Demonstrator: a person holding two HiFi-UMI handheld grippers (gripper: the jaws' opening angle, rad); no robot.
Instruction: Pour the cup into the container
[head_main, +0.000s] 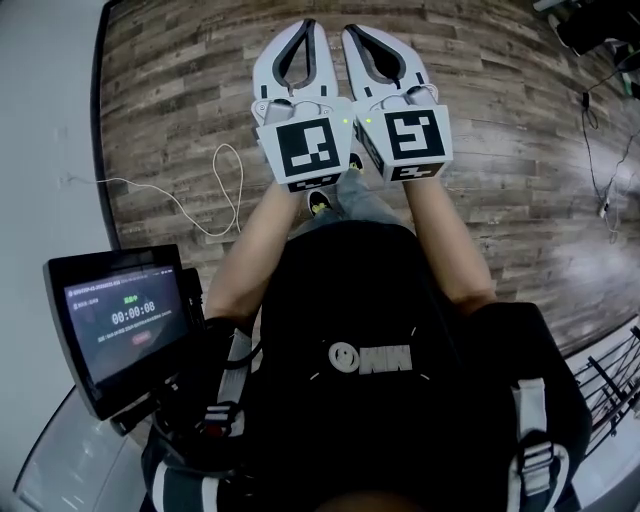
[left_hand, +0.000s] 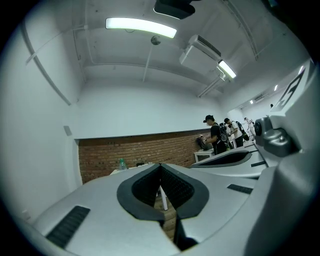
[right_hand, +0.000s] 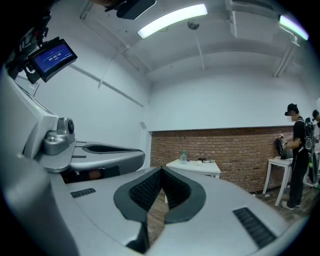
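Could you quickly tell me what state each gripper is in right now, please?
Left gripper: closed, holding nothing.
Right gripper: closed, holding nothing.

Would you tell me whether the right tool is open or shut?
Shut: the right tool has its tips touching, nothing between.

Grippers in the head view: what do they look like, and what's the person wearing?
The left gripper and right gripper are pale grey, each with two curved jaws lined in dark ribbed rubber. Each carries a cube with black-and-white square markers and a green light. The person wears a black top.
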